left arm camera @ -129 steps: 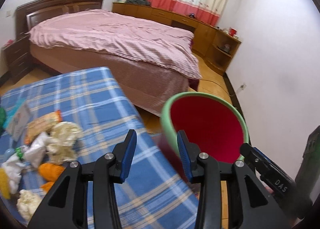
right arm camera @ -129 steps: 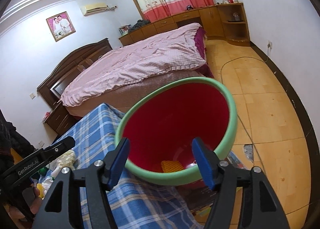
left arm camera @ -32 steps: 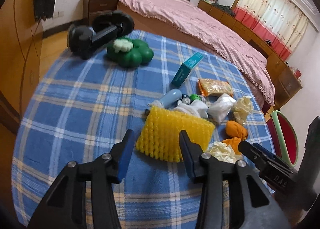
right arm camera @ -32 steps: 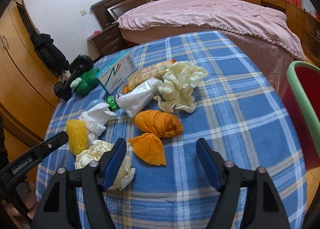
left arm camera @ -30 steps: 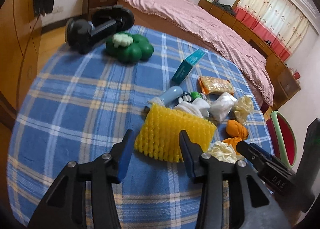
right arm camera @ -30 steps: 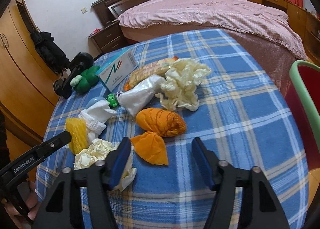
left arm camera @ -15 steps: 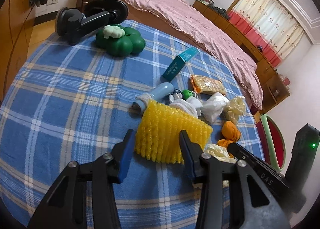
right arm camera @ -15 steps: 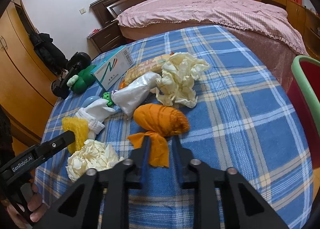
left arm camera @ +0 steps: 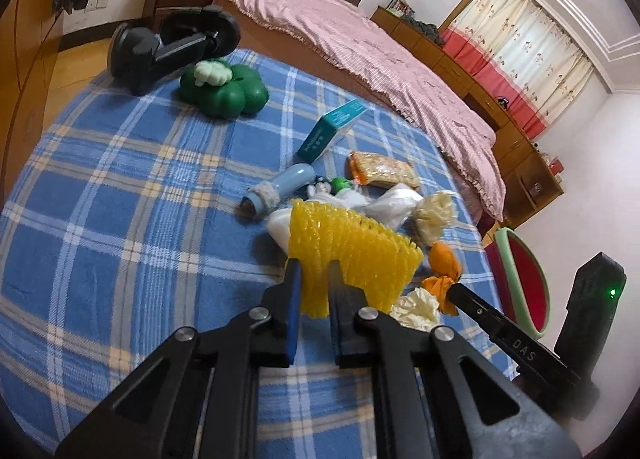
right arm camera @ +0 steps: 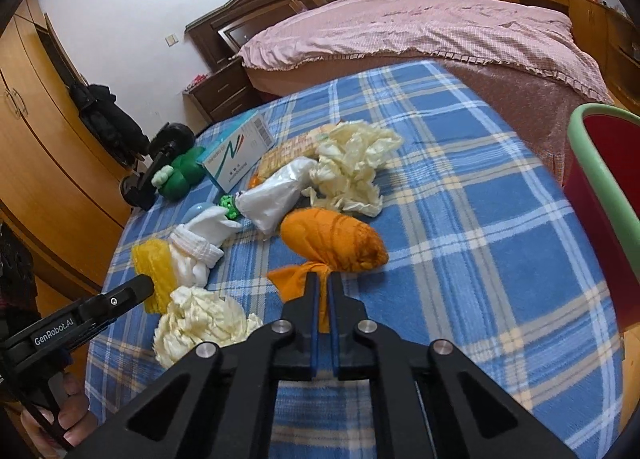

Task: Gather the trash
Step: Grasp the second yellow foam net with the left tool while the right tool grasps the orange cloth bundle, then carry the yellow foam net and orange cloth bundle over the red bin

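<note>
The desk [left arm camera: 120, 227] lies bare along its left and near edges — litter crowds the right half, with the red bin [right arm camera: 600, 179] just off the right edge.

I read "GenRobot.AI" on my left gripper [right arm camera: 132, 291] | "DAS" on my right gripper [left arm camera: 456, 291]

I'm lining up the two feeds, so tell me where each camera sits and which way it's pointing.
Left wrist: on the left gripper, facing across the table toward the curtained window; its fingers pinch the yellow foam net.
Right wrist: on the right gripper, facing the headboard; its fingers pinch the orange bag; a hand shows.
Shared: both bags, red bin.
</note>
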{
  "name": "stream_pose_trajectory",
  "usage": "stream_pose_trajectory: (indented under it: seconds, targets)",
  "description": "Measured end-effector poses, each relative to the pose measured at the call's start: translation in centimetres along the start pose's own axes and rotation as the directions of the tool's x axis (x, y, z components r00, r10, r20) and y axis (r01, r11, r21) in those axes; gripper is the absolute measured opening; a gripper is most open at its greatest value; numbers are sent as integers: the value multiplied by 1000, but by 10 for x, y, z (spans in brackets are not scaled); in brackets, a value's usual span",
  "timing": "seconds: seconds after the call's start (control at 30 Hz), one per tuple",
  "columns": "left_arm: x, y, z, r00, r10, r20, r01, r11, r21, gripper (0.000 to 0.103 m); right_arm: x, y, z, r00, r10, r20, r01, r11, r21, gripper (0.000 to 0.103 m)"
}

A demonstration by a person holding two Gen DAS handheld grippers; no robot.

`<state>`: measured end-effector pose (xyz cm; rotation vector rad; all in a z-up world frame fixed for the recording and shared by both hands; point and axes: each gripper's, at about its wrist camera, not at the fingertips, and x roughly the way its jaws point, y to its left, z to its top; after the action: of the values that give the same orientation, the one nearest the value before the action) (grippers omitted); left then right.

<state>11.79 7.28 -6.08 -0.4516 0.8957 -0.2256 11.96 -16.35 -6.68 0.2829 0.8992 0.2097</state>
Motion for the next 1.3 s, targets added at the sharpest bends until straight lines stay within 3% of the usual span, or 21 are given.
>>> stream_pose_trajectory:
  seconds: [0.43, 0.6, 0.8, 0.97, 1.3]
  targets:
    - [-31, -37, 8, 996, -27, 82, 20, 997, 77, 11, -51, -10, 3, 993, 4, 120, -6, 1000, 13, 4]
    - [-32, -42, 5, 995, 18, 98, -28, 995, 101, 11, -52, -15, 3, 993, -1, 115, -1, 1000, 17, 5]
    - [-30, -32, 6, 993, 63, 100, -71, 994, 79, 11, -39, -14, -3, 997, -11, 76, 10, 1000, 16, 36]
    - [-28, -22, 6, 993, 75, 96, -81, 995, 60, 11, -24, -9, -5, 998, -45, 46, 45, 999, 0, 55]
    - [-26, -14, 9, 992, 79, 103, -85, 995, 56, 11, 7, 6, -3, 994, -105, 8, 106, 993, -56, 57]
